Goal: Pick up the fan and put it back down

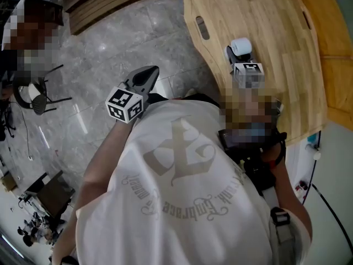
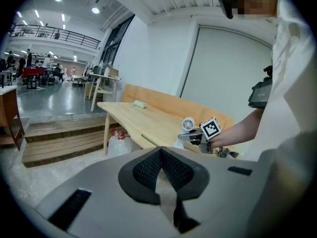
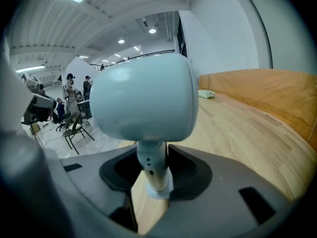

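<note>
Within the right claw (image 3: 151, 158), fan (image 3: 143, 98) gripped

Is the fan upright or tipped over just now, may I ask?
Upright: in the right gripper view the fan carries its head above its stem, which stands vertically between the jaws of the right gripper.

The left gripper (image 1: 146, 74) is held out on the left, tilted slightly down, its jaws closed tip to tip with nothing between them (the pads meet only at the front). The bare left forearm (image 1: 102, 159) runs up to it from the near side. The right gripper (image 1: 237, 57) reaches farther, with the right forearm (image 2: 238, 129) stretched out. Its jaws sit on either side of the fan (image 3: 143, 95) stem and seem to press on it.
</note>
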The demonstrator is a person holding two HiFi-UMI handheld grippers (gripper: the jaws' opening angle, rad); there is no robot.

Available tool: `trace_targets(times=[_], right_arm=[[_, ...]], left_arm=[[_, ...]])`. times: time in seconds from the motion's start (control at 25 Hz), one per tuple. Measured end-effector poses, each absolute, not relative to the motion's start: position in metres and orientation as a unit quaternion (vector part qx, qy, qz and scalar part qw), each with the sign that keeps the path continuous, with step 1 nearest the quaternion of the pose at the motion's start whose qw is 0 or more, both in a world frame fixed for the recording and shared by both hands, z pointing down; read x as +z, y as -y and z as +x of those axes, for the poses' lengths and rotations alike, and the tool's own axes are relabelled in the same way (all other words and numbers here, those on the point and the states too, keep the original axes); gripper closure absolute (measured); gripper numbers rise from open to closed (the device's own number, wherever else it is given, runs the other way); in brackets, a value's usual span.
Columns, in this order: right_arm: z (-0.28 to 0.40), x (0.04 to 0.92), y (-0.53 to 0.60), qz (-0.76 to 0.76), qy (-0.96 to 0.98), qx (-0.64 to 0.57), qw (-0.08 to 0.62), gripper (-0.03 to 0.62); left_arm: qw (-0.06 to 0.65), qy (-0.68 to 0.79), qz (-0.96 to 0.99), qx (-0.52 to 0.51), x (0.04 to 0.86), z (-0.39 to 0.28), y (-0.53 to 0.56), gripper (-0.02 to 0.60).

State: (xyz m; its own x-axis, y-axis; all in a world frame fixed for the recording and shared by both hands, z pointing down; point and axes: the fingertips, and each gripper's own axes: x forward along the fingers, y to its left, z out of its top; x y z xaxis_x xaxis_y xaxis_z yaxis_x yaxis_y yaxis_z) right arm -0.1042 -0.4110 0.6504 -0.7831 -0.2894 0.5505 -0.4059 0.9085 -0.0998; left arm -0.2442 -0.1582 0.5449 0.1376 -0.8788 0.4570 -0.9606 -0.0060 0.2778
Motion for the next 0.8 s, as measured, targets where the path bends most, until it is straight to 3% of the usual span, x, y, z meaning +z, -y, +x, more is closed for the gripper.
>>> trace_targets(times=[0.8], right_arm=[[-0.070, 0.649, 0.404, 0.196, 0.942, 0.134, 0.236, 0.421]], left_arm=[[0.272, 0.598, 0.746, 0.105, 0.549, -0.206, 0.204, 0.571]])
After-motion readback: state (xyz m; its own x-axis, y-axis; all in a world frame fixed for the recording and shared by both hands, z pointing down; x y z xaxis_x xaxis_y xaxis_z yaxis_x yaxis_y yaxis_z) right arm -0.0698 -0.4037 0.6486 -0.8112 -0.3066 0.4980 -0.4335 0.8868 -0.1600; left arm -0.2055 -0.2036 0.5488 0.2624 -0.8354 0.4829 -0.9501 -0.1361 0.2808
